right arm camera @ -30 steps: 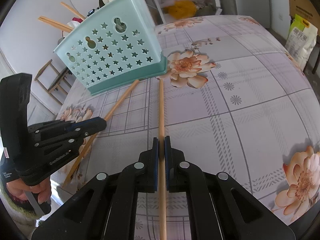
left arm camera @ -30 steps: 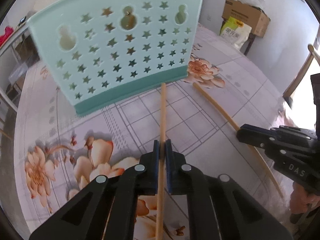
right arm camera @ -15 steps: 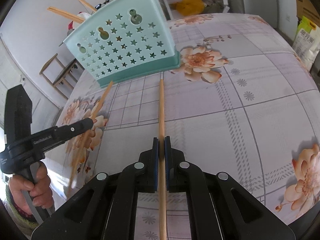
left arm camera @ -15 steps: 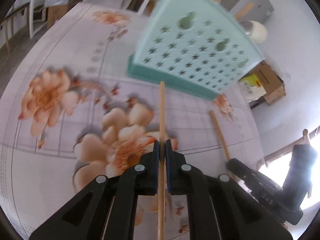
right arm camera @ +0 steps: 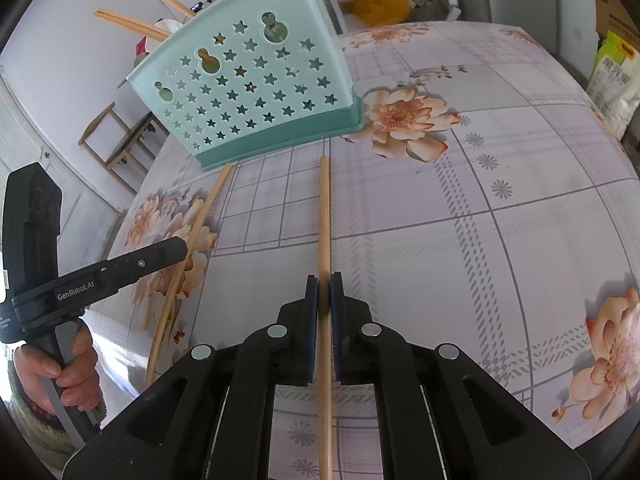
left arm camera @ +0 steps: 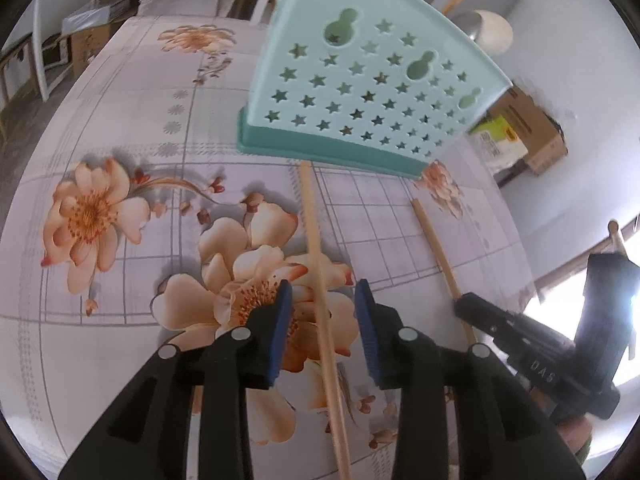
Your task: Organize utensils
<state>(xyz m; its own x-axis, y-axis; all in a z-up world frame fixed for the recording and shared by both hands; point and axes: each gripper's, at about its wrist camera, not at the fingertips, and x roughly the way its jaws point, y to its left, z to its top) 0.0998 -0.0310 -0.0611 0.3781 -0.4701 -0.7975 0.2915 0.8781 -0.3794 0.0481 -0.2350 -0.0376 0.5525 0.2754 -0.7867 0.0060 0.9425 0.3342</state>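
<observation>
A mint-green utensil basket [left arm camera: 368,80] with star holes stands on the floral tablecloth; it also shows in the right wrist view [right arm camera: 252,92]. My left gripper [left arm camera: 323,300] is open, its jaws either side of a wooden chopstick [left arm camera: 316,248] lying on the table with its far end against the basket's base. My right gripper [right arm camera: 323,280] is shut on a second chopstick [right arm camera: 324,216], which points toward the basket. The left gripper [right arm camera: 120,266] and its chopstick [right arm camera: 192,240] show at the left of the right wrist view. The right gripper [left arm camera: 520,340] shows in the left wrist view.
More chopsticks [right arm camera: 136,24] and a white spoon [left arm camera: 494,34] stick out of the basket's top. The table edge [right arm camera: 132,208] runs at the left. Cardboard boxes [left arm camera: 532,128] stand by the wall, and a wooden stool [right arm camera: 116,140] stands beyond the table.
My left gripper has opened and let go of its chopstick, which now lies on the table. My right gripper still holds its chopstick and has barely moved.
</observation>
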